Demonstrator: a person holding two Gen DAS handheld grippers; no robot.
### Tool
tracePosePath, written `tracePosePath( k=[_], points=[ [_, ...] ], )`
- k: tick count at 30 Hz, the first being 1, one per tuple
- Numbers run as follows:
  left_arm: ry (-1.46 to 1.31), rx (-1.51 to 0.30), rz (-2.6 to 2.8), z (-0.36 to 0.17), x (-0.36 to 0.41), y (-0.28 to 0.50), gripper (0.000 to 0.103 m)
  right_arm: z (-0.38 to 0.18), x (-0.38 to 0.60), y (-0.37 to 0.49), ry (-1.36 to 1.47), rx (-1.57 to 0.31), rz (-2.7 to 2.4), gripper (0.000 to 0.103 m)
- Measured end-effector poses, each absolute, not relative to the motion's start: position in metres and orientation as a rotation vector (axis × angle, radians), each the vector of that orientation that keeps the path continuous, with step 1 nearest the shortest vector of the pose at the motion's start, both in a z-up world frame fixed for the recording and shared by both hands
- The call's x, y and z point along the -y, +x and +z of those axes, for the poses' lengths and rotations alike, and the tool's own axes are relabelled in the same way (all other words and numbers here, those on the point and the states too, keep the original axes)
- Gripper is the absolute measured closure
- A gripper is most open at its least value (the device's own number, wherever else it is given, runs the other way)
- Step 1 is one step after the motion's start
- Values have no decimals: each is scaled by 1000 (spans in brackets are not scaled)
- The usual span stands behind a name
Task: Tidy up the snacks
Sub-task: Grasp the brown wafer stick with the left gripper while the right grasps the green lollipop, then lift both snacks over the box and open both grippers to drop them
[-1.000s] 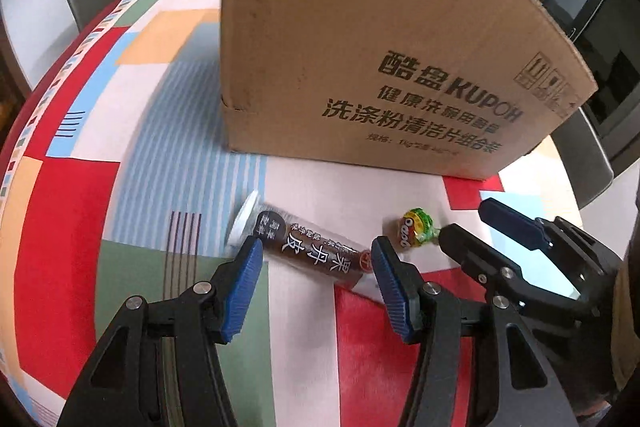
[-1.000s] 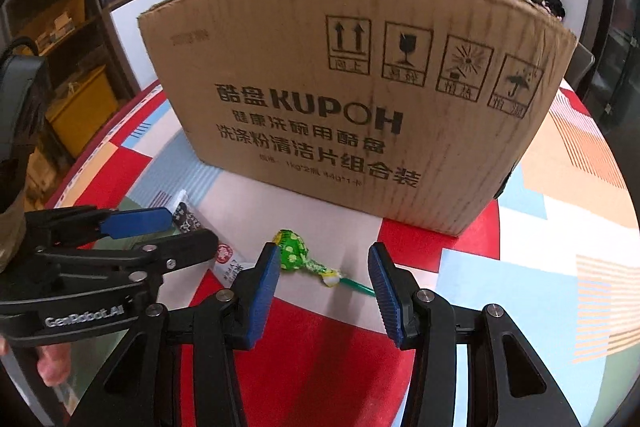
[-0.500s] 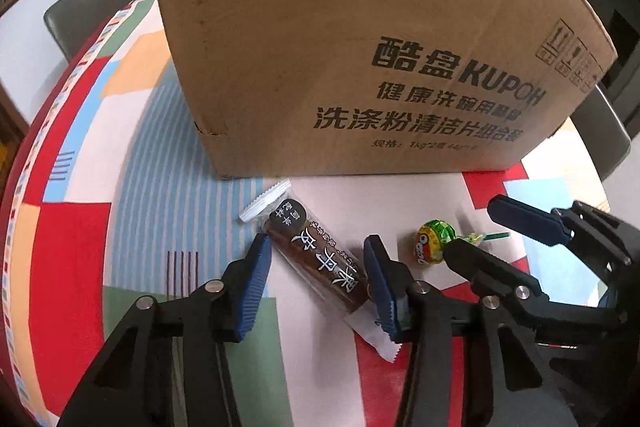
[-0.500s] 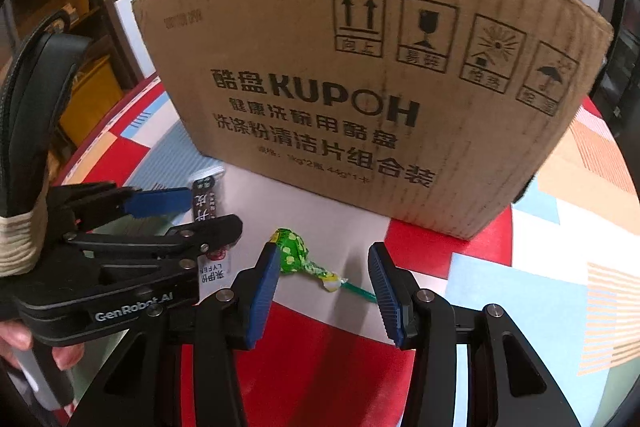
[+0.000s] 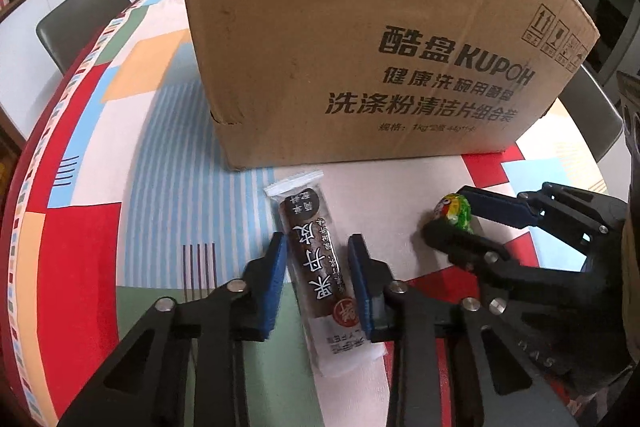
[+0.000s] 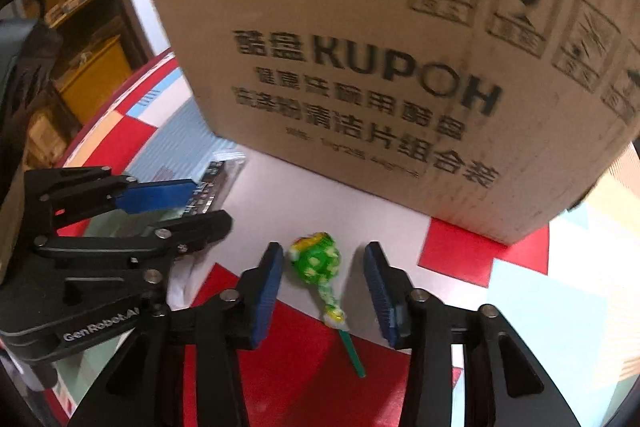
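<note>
Left wrist view: compared with a second earlier, the left hand-held gripper (image 5: 316, 269) had swung square to the dark snack bar (image 5: 316, 261) on the desk (image 5: 168, 187); its jaws were closing, pads flanking the wrapper, with no firm squeeze evident yet. Right wrist view: the right hand-held gripper (image 6: 324, 283) had come lower over the green lollipop (image 6: 318, 261), which earlier lay ahead of the tips; jaws closing, gaps visible both sides. Both pickups looked imminent, with the cardboard box (image 6: 360, 67) just behind.
</note>
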State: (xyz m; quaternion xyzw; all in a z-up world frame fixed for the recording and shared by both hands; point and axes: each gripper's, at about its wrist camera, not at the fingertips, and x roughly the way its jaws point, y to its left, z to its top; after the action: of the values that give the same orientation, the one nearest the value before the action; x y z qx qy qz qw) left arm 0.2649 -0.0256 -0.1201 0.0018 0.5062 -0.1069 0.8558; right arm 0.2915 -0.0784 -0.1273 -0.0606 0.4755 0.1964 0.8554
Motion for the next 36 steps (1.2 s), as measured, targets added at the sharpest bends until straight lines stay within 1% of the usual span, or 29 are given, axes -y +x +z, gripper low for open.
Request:
tracePosePath(
  k=[1,2,3,10,17,28,36],
  points=[
    [1,-1065,-227,-121,24,268,81,-127,79,291,-122,-996,406,70],
    [-3,-1067,-232,-121,24,268,82,-127,82,291,-118,-996,399,72],
    [-7,-1068,-234,-120,23,268,82,-127,82,291,-112,-997,397,77],
    [-26,-1058,-246,-114,25,256,83,-119,86,282,-90,-979,384,77],
    [-26,-1011,-247,-93,26,235,83,-100,90,266,-84,-945,372,77],
    [-4,-885,-253,-37,28,186,83,-49,105,217,-37,-830,367,77],
    [-12,-792,-275,-2,28,176,83,-11,108,196,-34,-729,345,77]
  ],
)
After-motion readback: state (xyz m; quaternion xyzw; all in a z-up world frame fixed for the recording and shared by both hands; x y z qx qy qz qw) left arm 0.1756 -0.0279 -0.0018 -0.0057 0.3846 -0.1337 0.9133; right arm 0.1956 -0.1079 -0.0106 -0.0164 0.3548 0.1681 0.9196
